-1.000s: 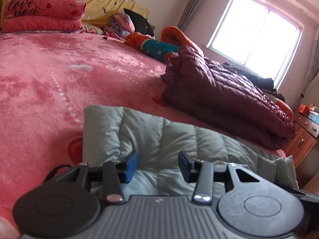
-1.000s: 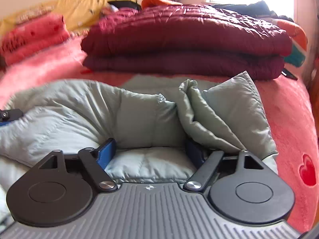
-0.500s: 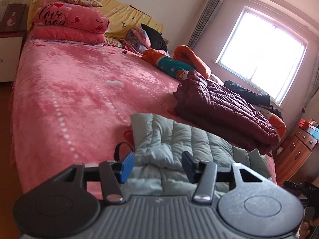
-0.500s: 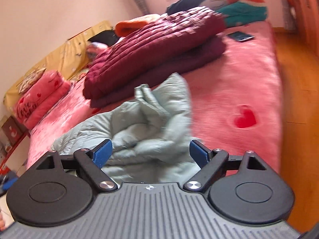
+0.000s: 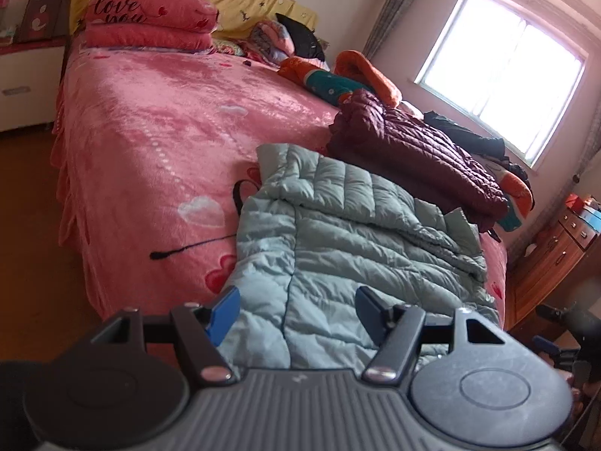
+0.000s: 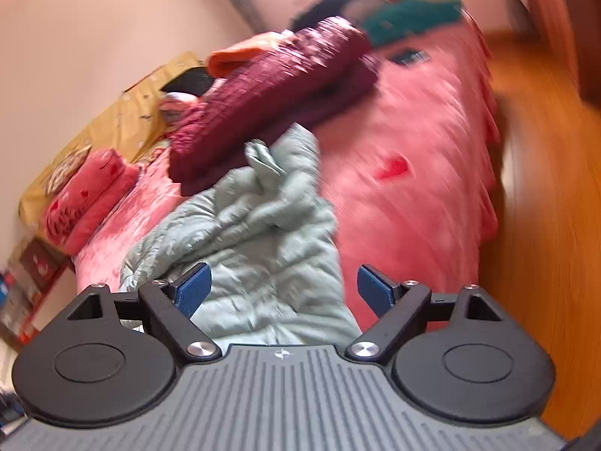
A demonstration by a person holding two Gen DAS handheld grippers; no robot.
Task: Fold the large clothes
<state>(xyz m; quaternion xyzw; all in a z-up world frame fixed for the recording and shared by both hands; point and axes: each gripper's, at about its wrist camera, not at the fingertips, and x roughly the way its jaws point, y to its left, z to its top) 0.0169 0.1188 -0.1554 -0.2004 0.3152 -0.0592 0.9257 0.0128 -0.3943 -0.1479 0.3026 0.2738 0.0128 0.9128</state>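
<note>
A pale green quilted down jacket [image 5: 338,233] lies partly folded on the pink bed [image 5: 157,127], its lower end near the bed's foot. It also shows in the right wrist view [image 6: 255,225], bunched and blurred. My left gripper [image 5: 296,314] is open and empty, held above the jacket's near end. My right gripper [image 6: 285,289] is open and empty, held back from the jacket's near edge.
A folded maroon down jacket [image 5: 420,150] lies beyond the green one, also in the right wrist view [image 6: 270,86]. Pink pillows [image 5: 150,22] are stacked at the headboard. A wooden dresser [image 5: 552,259] stands right of the bed. Wood floor [image 6: 544,188] lies to the right.
Both grippers have let go of the green jacket and pulled back and up from the bed. The jaws of both have opened wider. The right view is tilting and blurred.
</note>
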